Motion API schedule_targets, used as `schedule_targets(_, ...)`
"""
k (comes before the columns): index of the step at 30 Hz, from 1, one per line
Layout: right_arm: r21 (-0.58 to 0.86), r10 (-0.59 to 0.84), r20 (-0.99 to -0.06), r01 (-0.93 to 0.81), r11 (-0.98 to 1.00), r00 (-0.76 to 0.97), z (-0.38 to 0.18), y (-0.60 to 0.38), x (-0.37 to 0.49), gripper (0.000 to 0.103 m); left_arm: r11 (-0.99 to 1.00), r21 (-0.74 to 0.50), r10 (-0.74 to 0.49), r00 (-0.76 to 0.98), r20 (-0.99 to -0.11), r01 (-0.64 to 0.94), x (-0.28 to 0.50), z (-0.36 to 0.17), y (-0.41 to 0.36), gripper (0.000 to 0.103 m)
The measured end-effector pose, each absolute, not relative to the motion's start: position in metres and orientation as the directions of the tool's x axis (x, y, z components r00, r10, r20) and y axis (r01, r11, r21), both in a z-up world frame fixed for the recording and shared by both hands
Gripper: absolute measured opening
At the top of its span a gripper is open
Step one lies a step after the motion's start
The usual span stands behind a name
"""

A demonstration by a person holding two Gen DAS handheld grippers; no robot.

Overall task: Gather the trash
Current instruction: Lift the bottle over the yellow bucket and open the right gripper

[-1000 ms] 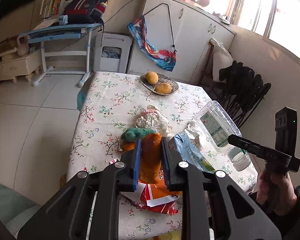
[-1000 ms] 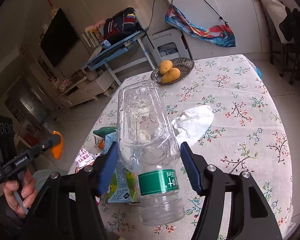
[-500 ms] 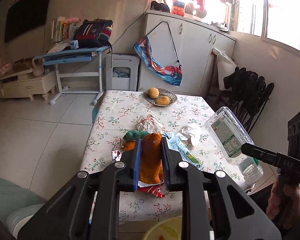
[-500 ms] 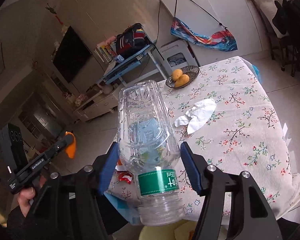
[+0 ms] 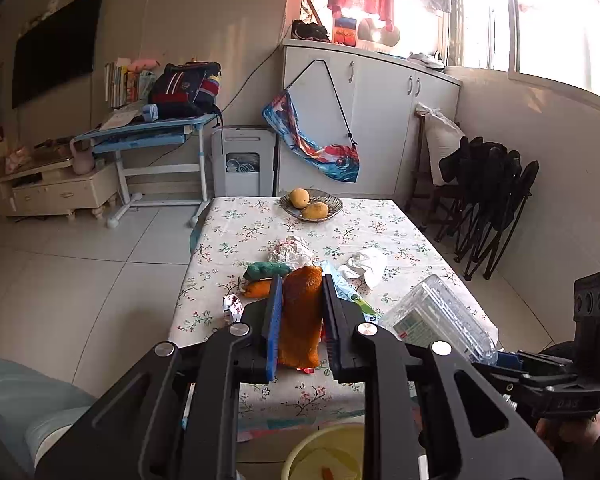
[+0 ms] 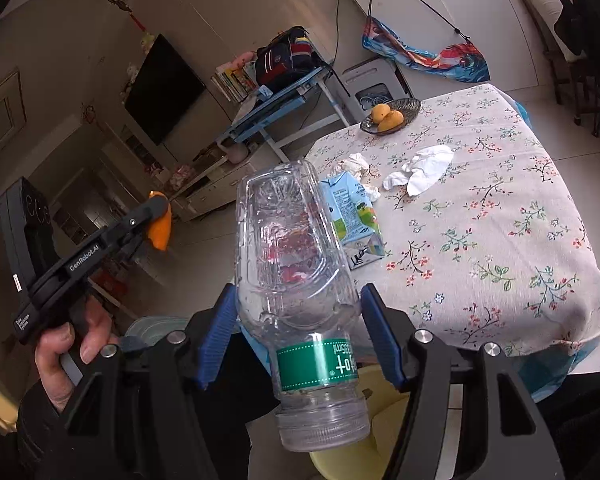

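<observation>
My left gripper (image 5: 299,312) is shut on an orange peel (image 5: 301,316), held in the air before the table's near edge; the peel shows small in the right wrist view (image 6: 160,229). My right gripper (image 6: 296,324) is shut on a clear plastic bottle (image 6: 292,256) with a green label, cap end toward the camera; it also shows in the left wrist view (image 5: 436,324). A yellow bin (image 5: 320,458) sits low below both grippers, also in the right wrist view (image 6: 364,464). On the table lie a white tissue (image 6: 420,168), a drink carton (image 6: 356,216) and crumpled wrappers (image 5: 290,250).
The table has a floral cloth (image 6: 500,220). A bowl of mangoes (image 5: 310,204) stands at its far end. Green and orange scraps (image 5: 266,272) lie near its left side. Folded black chairs (image 5: 488,200) stand right; a blue desk (image 5: 152,136) stands back left.
Both grippers have pulled back from the table and away from its top, carrying the peel and the bottle. The yellow bin has come into view beneath them.
</observation>
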State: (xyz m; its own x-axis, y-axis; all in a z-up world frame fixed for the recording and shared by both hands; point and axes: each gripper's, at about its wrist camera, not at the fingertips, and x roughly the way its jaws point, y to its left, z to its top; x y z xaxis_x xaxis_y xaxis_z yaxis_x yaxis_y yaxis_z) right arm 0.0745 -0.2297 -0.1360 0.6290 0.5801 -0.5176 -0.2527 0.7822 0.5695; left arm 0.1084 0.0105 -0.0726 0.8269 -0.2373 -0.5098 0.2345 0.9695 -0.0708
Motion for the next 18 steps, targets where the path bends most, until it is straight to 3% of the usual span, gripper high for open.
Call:
schedule_targets(8, 0.553, 0.595, -0.58, -0.268, 0.789, 0.557, -0.157, -0.209, 0.05, 0.061, 0.97, -0.054, -0.23, 0.833, -0.503, 0.236, 0.089, -0.067, 0.007, 0.019)
schedule_targets(18, 0.471, 0.546, -0.724, -0.275, 0.838, 0.422, -0.197, -0.176, 0.04, 0.061, 0.967, -0.052, -0.239, 0.822, -0.518, 0.248, 0.064, -0.072, 0.001, 0.019)
